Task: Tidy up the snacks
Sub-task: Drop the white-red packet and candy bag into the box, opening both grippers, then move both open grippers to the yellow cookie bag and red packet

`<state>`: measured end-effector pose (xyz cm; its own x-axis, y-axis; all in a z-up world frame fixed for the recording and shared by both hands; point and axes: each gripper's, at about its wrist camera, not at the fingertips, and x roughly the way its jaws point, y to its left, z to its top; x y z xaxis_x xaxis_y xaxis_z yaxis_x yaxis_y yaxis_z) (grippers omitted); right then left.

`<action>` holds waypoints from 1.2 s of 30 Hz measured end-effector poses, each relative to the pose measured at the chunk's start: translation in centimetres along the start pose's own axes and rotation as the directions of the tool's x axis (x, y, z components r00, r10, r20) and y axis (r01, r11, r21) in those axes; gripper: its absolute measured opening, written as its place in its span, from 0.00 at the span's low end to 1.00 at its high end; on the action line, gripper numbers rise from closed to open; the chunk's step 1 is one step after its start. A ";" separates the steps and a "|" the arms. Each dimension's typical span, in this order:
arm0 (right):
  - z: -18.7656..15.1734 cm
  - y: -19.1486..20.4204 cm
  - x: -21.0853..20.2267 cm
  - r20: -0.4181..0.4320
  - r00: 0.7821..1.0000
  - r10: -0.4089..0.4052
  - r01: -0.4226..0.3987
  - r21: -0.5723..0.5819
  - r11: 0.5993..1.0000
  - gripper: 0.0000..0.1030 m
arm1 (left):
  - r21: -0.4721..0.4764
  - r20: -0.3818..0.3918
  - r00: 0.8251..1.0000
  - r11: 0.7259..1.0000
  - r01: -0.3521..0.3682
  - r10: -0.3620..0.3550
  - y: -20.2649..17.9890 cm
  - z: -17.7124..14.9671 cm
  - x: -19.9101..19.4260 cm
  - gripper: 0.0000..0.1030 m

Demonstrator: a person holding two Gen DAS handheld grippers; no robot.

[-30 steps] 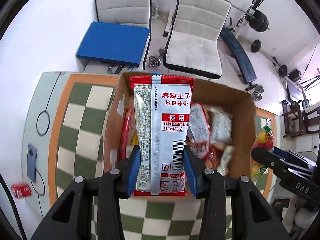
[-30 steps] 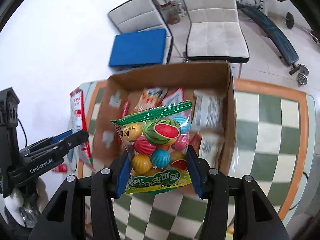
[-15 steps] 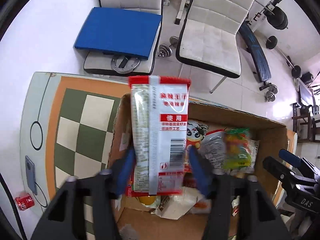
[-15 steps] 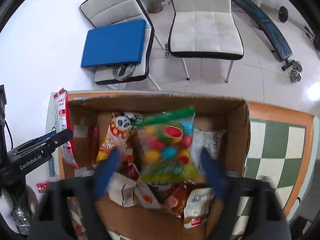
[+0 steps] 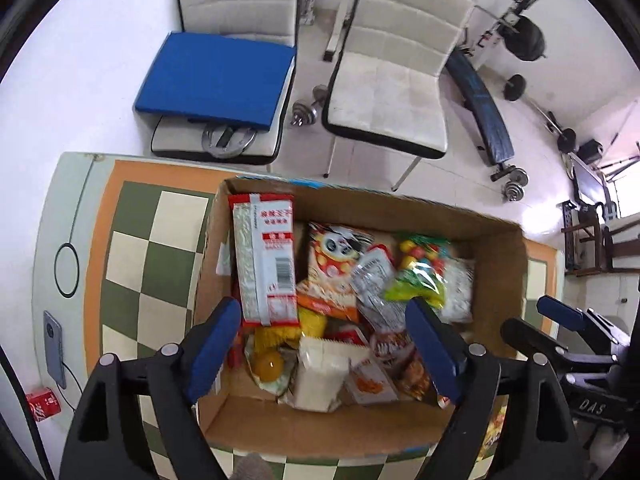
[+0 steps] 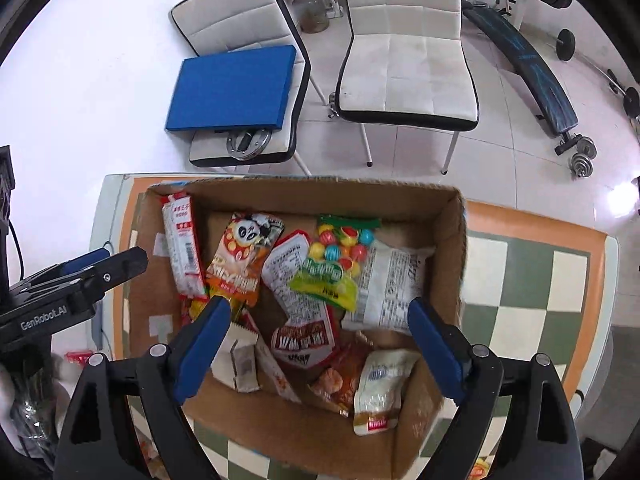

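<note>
Jaws of the left gripper [image 5: 322,344] are spread and opening, nothing pinched between the blue pads; right gripper [image 6: 318,346] jaws spread wide too, empty. Both hang over an open cardboard box [image 5: 504,264] on the checkered tabletop [image 5: 132,264].

Inside the box — a heap of snacks. Red-and-white spicy strip packet [image 5: 266,264] lies along the left wall, just beyond the left jaw. Next to it the panda snack bag [image 5: 332,268]. Green bag of coloured gum balls [image 6: 340,264] lies near the middle, on top of a white packet [image 6: 390,284]. Nearer the grippers: a small white pouch [image 6: 380,388], a cream carton [image 5: 322,372], an orange jelly cup [image 5: 269,364].

On the tabletop left of the box: a phone [image 5: 54,348] and a red can [image 5: 43,398].

Beyond the tabletop, on the floor — two white chairs, one carrying a blue pad [image 5: 216,76], the other white chair [image 5: 394,84] bare, then a weight bench [image 5: 480,104].
</note>
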<state>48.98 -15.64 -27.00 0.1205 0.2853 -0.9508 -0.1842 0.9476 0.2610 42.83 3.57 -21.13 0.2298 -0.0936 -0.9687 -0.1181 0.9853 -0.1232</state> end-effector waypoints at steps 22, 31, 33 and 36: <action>-32.6 -21.8 -6.6 -0.031 0.999 -0.033 0.044 0.452 0.891 0.90 | 0.386 -0.225 0.974 0.914 0.124 -0.038 -24.6 -25.0 6.5 0.82; -39.1 -29.3 -4.4 -0.057 0.996 -0.062 0.084 0.591 0.802 0.90 | 0.468 -0.341 0.939 0.874 0.131 0.042 -32.1 -27.4 14.1 0.82; -39.7 -30.4 -4.5 -0.050 0.997 -0.050 0.070 0.614 0.786 0.90 | 0.477 -0.358 0.932 0.869 0.133 0.053 -33.0 -27.4 15.0 0.82; -40.2 -31.5 -4.5 -0.041 0.998 -0.039 0.056 0.636 0.770 0.90 | 0.503 -0.364 0.926 0.857 0.111 0.094 -34.1 -27.6 16.2 0.82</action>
<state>15.05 -52.52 -37.66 0.0872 0.2423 -0.9663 0.4849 0.8370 0.2537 23.93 -35.53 -38.61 -0.1502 -0.0465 -0.9876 0.4098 0.9061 -0.1050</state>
